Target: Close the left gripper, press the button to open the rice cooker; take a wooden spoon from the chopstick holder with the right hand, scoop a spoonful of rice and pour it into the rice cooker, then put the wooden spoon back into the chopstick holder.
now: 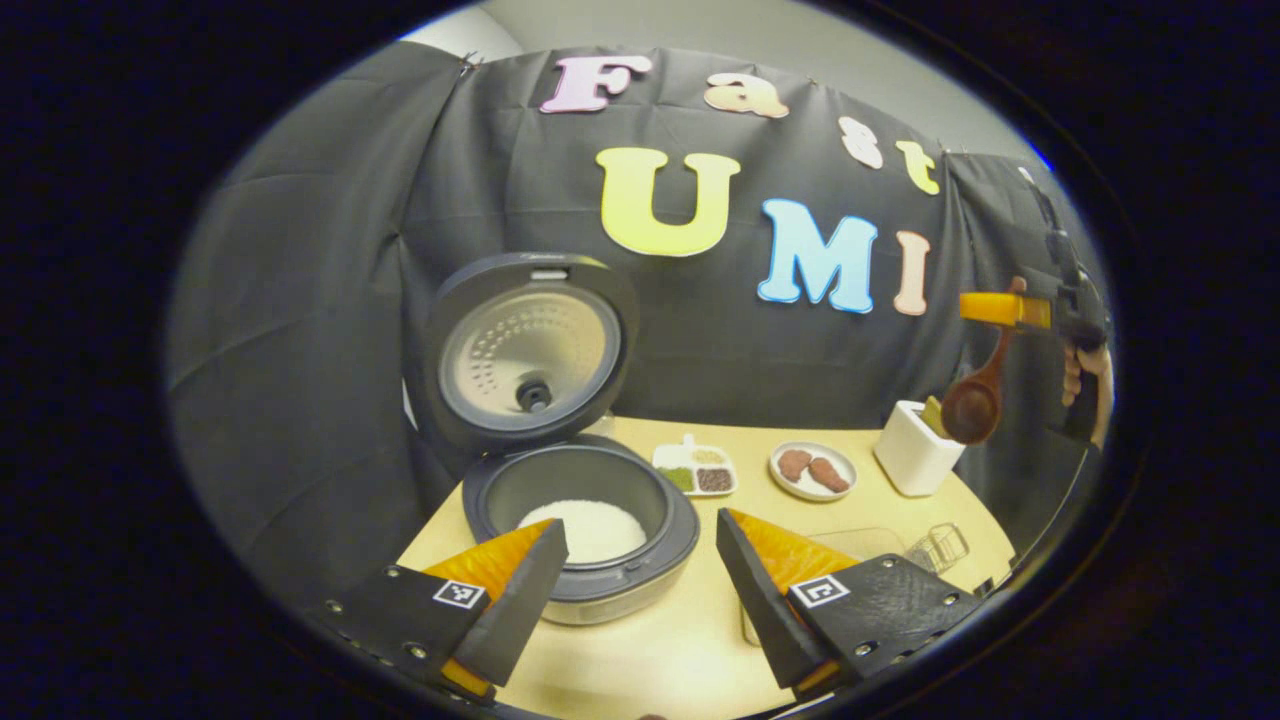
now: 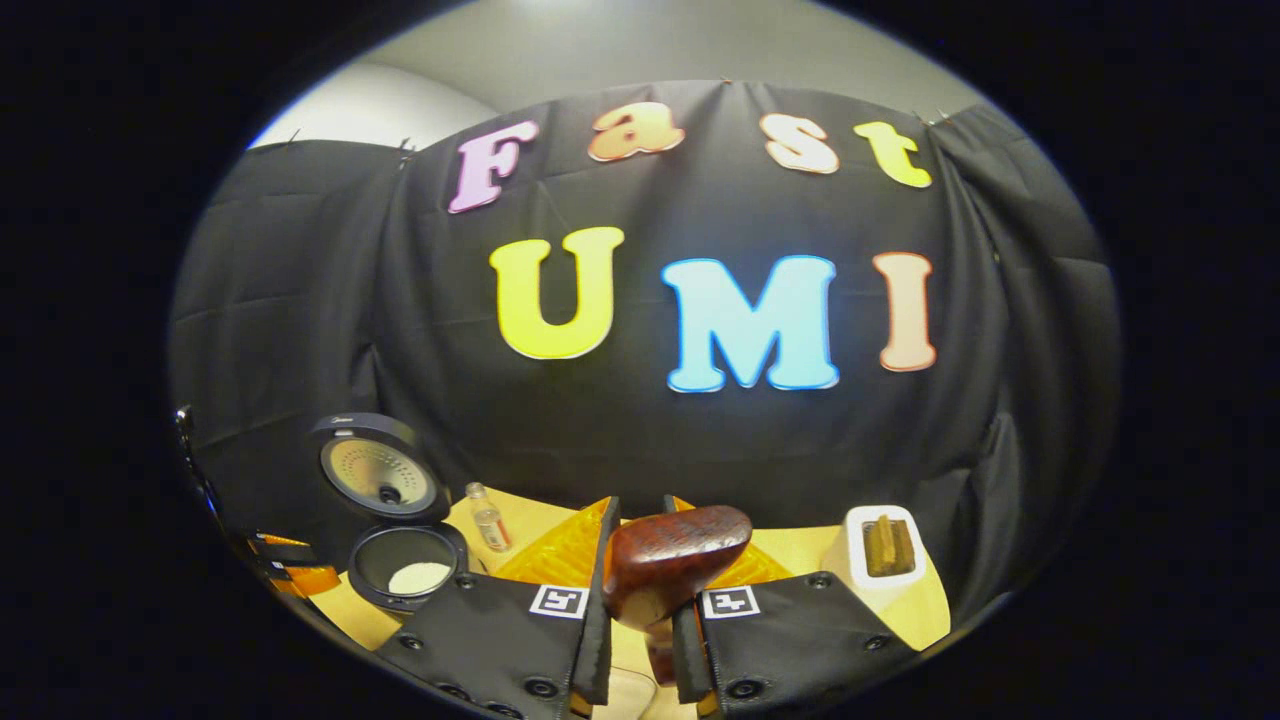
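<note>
Closest to the right gripper (image 2: 640, 600), the wooden spoon (image 2: 672, 560) sits clamped between both fingers, which press on its handle while the dark, glossy bowl juts out just ahead of the fingertips. It looks stiff and light, a rigid piece of turned wood with a polished, reddish-brown finish that may be a little slick, so a hold on the narrow handle well back from the bowl seems the soundest, leaving the bowl free to scoop. Just beyond and to the right of this gripper stands the white chopstick holder (image 2: 880, 555), one utensil left inside. Far off to its left the rice cooker (image 2: 405, 565) stands with its lid up, white rice in the pot.

The left gripper (image 1: 640, 590) hangs with its jaws spread wide, holding nothing, and the rice cooker (image 1: 580, 520) lies just ahead between the fingertips. Farther on sit a divided dish of grains (image 1: 697, 470) and a plate (image 1: 812, 470) with two brown pieces. Far right, the spoon (image 1: 975, 395) dangles bowl-down above the holder (image 1: 915, 448)
</note>
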A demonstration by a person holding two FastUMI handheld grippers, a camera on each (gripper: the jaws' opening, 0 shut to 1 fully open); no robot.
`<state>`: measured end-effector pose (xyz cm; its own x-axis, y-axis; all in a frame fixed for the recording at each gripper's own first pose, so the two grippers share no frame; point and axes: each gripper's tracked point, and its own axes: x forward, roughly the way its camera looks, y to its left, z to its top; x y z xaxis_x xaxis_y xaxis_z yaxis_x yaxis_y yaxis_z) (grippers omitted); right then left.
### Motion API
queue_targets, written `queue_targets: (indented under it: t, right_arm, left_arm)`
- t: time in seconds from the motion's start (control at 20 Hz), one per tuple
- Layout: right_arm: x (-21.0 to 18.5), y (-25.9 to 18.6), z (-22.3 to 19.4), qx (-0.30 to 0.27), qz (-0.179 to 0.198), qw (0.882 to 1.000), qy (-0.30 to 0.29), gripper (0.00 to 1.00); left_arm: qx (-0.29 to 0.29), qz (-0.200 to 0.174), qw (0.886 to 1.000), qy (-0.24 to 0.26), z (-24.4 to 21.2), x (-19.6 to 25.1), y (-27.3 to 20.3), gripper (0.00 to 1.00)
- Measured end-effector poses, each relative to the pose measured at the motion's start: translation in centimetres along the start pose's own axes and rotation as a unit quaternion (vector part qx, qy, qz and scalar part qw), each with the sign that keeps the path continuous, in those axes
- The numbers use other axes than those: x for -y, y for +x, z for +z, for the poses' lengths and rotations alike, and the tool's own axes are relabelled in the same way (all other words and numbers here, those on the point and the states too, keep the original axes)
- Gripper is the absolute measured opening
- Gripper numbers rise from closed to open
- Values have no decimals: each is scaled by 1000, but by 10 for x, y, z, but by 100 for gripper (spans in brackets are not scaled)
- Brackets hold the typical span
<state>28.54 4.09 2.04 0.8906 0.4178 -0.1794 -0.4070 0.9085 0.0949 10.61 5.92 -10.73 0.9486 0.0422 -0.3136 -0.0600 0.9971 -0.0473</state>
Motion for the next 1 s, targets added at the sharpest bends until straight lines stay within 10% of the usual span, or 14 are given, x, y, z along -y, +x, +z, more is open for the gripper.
queue_targets:
  t: [0.55,1.0]
  right_arm:
    - [126,-39,-139,-104,-100,975,167,24]
    - [125,-4,-247,-187,-77,955,215,24]
  left_arm:
    - [23,7,1000,1,53,50,21,95]
    - [18,60,996,-68,60,65,-5,94]
